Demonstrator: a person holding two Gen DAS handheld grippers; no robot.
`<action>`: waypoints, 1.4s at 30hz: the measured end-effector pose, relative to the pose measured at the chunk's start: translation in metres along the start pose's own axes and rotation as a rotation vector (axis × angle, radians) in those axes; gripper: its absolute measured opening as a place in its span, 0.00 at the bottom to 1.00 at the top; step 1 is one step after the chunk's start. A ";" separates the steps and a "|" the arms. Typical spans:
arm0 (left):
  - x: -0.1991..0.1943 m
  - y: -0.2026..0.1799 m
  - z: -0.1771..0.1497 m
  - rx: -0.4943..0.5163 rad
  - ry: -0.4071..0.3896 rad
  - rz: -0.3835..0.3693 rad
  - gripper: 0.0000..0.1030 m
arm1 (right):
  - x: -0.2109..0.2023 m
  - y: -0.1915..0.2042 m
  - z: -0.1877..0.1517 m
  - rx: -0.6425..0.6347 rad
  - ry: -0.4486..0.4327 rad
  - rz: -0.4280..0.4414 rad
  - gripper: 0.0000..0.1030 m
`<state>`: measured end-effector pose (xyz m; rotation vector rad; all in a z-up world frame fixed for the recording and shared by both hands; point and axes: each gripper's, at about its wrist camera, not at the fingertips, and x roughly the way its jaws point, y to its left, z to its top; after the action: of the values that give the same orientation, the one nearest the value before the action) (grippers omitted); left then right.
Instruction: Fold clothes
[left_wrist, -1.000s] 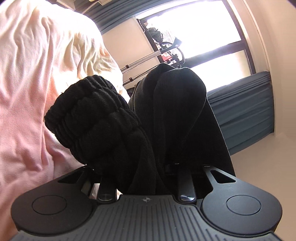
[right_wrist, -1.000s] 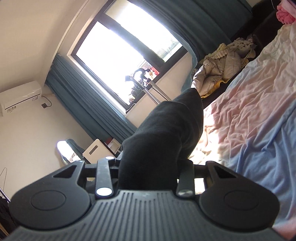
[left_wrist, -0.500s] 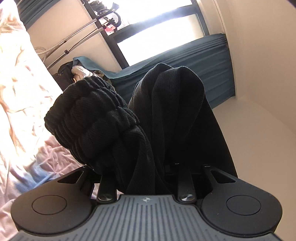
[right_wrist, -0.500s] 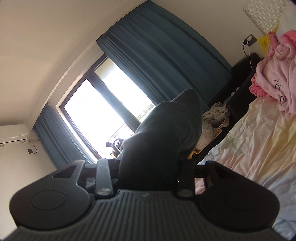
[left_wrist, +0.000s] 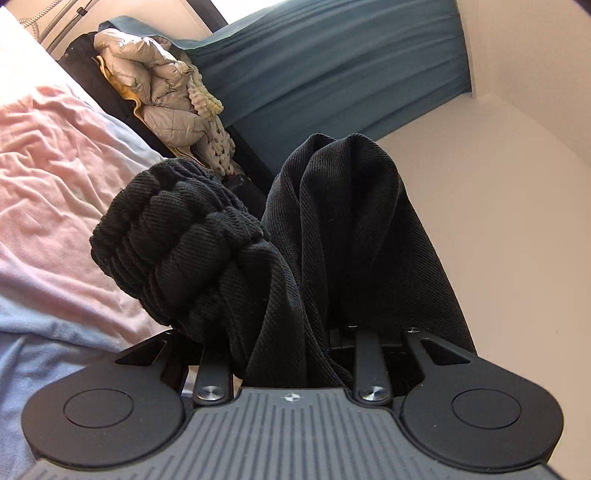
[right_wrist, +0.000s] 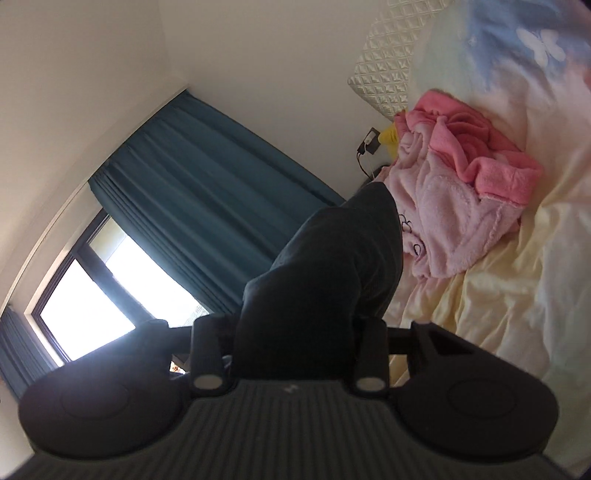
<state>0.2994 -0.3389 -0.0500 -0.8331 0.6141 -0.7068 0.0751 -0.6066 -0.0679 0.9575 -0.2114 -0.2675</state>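
Left wrist view: my left gripper (left_wrist: 291, 354) clamps the black garment (left_wrist: 343, 229), its ribbed cuff (left_wrist: 177, 236) bunched above the bed sheet (left_wrist: 55, 177). Right wrist view: my right gripper (right_wrist: 291, 354) pinches the same garment (right_wrist: 325, 280); pink robe (right_wrist: 461, 206) lies beyond.

This is a bedroom in a home. A bed (left_wrist: 55, 177) with rumpled pink and blue sheets fills one side, teal curtains (right_wrist: 207, 177) hang by a window (right_wrist: 85, 314), and a pink robe (right_wrist: 461, 206) lies beside a padded headboard (right_wrist: 388, 77).
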 end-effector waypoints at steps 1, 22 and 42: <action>0.010 0.007 -0.003 0.001 0.016 0.008 0.30 | 0.000 -0.014 -0.005 0.025 -0.015 -0.032 0.40; 0.033 0.066 -0.029 0.085 0.204 0.175 0.80 | -0.003 -0.083 -0.036 0.174 0.052 -0.495 0.66; -0.267 -0.018 0.074 0.552 -0.121 0.466 0.95 | -0.085 0.158 -0.082 -0.425 0.187 -0.043 0.70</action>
<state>0.1829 -0.1122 0.0598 -0.2026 0.4469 -0.3632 0.0393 -0.4295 0.0115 0.5611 0.0384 -0.2478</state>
